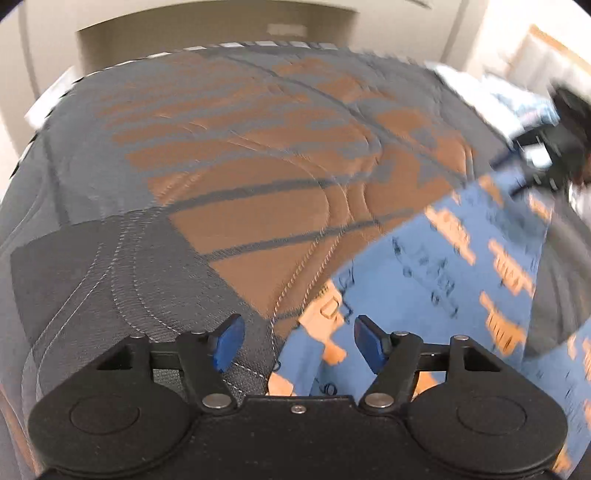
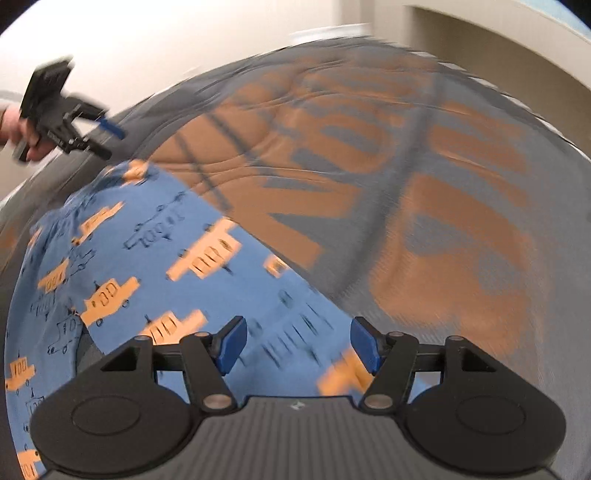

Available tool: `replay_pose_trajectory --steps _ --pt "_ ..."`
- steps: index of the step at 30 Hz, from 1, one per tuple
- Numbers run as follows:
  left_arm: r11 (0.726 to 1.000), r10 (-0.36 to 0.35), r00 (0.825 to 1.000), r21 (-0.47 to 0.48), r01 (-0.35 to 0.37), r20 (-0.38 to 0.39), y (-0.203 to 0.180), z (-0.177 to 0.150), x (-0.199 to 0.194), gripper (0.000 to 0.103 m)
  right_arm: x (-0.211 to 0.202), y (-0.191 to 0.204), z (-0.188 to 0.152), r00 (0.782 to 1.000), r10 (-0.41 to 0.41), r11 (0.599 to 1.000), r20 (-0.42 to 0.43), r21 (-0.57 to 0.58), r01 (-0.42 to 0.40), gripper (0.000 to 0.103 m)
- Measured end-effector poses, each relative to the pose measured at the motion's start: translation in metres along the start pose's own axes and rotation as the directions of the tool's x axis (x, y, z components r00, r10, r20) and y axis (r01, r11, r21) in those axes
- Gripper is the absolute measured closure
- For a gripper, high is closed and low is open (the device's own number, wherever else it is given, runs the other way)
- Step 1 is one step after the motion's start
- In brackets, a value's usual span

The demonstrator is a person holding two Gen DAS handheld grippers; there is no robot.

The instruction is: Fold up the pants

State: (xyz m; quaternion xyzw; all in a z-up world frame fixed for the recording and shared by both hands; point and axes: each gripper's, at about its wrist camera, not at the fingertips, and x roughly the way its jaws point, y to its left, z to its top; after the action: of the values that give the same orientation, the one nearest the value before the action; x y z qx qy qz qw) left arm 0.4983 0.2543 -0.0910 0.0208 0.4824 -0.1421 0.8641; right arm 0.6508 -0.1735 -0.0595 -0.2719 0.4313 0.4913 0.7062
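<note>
Blue pants (image 1: 424, 277) printed with orange vehicles lie spread on a grey and orange quilt (image 1: 258, 147). My left gripper (image 1: 299, 343) hovers open over the pants' left edge, and nothing sits between its blue pads. The right wrist view shows the same pants (image 2: 147, 258) running from the lower left toward the middle of the quilt (image 2: 443, 221). My right gripper (image 2: 298, 343) hangs open above the cloth with no fabric pinched. The left gripper (image 2: 109, 140) also appears far off at the upper left, held by a hand. The right gripper (image 1: 517, 173) shows as a blur at the pants' far end.
The quilt covers a bed that fills most of both views. Pale walls with a recessed alcove (image 1: 221, 33) stand behind it. A heap of white and light blue cloth (image 1: 517, 99) lies at the bed's far right corner. Both views are motion-blurred.
</note>
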Motion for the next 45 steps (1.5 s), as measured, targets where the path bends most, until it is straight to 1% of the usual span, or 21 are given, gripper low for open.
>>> replay_pose_trajectory --steps 1,3,6,7,8,9,11,14,18,20,22,23,24,25,26,27,28,31,36,40,45 --pt "1.000 0.003 1.000 0.017 -0.003 -0.022 -0.002 0.000 0.005 0.035 0.013 0.003 0.010 1.000 0.010 0.999 -0.024 -0.031 -0.011 0.035" --pt "0.999 -0.028 0.998 0.027 0.029 -0.048 0.001 0.001 0.013 0.035 0.033 -0.001 0.027 0.997 0.027 0.998 -0.070 -0.054 -0.031 0.036" --pt "0.995 -0.084 0.994 0.042 0.087 -0.077 0.004 0.001 0.023 0.037 0.051 -0.011 0.038 0.995 0.074 0.994 -0.068 -0.077 -0.079 0.036" --pt "0.993 -0.097 0.991 0.055 0.103 -0.090 0.004 -0.001 0.027 0.039 0.055 -0.013 0.040 0.993 0.071 0.992 -0.094 -0.097 -0.081 0.037" --pt "0.991 -0.107 0.989 0.068 0.115 -0.105 0.005 -0.001 0.030 0.046 0.060 -0.016 0.041 0.989 0.069 0.990 -0.129 -0.115 -0.084 0.043" --pt "0.989 -0.115 0.986 0.075 0.125 -0.123 0.005 -0.002 0.034 0.053 0.064 -0.017 0.041 0.982 0.076 0.986 -0.171 -0.136 -0.100 0.053" --pt "0.986 -0.131 0.979 0.086 0.145 -0.154 0.007 -0.002 0.041 0.058 0.069 -0.022 0.039 0.965 0.077 0.979 -0.249 -0.164 -0.120 0.063" --pt "0.981 -0.153 0.976 0.094 0.169 -0.154 0.009 -0.001 0.044 0.058 0.067 -0.033 0.037 0.954 0.077 0.978 -0.289 -0.164 -0.128 0.063" --pt "0.976 -0.183 0.969 0.088 0.199 -0.164 0.015 0.004 0.047 0.058 0.072 -0.045 0.032 0.929 0.073 0.974 -0.362 -0.176 -0.145 0.063" --pt "0.974 -0.183 0.968 0.098 0.202 -0.173 0.015 0.004 0.051 0.058 0.075 -0.046 0.032 0.925 0.083 0.971 -0.370 -0.179 -0.159 0.062" --pt "0.974 -0.181 0.968 0.105 0.201 -0.174 0.015 0.005 0.052 0.058 0.075 -0.043 0.032 0.924 0.072 0.965 -0.376 -0.209 -0.160 0.066" --pt "0.974 -0.182 0.968 0.102 0.201 -0.173 0.015 0.006 0.053 0.058 0.075 -0.040 0.032 0.923 0.067 0.962 -0.379 -0.222 -0.161 0.077" --pt "0.974 -0.184 0.968 0.099 0.203 -0.171 0.015 0.006 0.052 0.059 0.075 -0.037 0.033 0.922 0.069 0.961 -0.382 -0.223 -0.164 0.096" --pt "0.975 -0.180 0.969 0.100 0.198 -0.167 0.015 0.007 0.052 0.061 0.074 -0.035 0.034 0.920 0.069 0.959 -0.385 -0.228 -0.168 0.103" --pt "0.976 -0.172 0.971 0.104 0.191 -0.164 0.015 0.007 0.051 0.069 0.072 -0.031 0.033 0.923 0.059 0.955 -0.380 -0.249 -0.163 0.103" --pt "0.977 -0.166 0.973 0.106 0.184 -0.160 0.016 0.008 0.050 0.082 0.069 -0.028 0.033 0.926 0.052 0.952 -0.374 -0.261 -0.159 0.103" --pt "0.977 -0.166 0.973 0.105 0.184 -0.158 0.017 0.008 0.049 0.088 0.066 -0.027 0.032 0.928 0.056 0.951 -0.369 -0.262 -0.162 0.103" --pt "0.976 -0.168 0.975 0.111 0.185 -0.148 0.017 0.008 0.045 0.097 0.054 -0.026 0.031 0.940 0.065 0.957 -0.335 -0.248 -0.154 0.103" --pt "0.980 -0.140 0.987 0.132 0.150 -0.081 0.009 0.006 0.030 0.100 0.033 -0.027 0.027 0.962 0.063 0.969 -0.264 -0.214 -0.122 0.103" --pt "0.981 -0.121 0.992 0.146 0.126 -0.039 0.001 0.004 0.012 0.100 0.021 -0.020 0.023 0.974 0.049 0.976 -0.220 -0.196 -0.093 0.103" --pt "0.982 -0.098 0.995 0.166 0.094 0.016 -0.011 0.001 -0.016 0.100 -0.004 -0.011 0.016 0.986 0.051 0.985 -0.160 -0.157 -0.076 0.103"
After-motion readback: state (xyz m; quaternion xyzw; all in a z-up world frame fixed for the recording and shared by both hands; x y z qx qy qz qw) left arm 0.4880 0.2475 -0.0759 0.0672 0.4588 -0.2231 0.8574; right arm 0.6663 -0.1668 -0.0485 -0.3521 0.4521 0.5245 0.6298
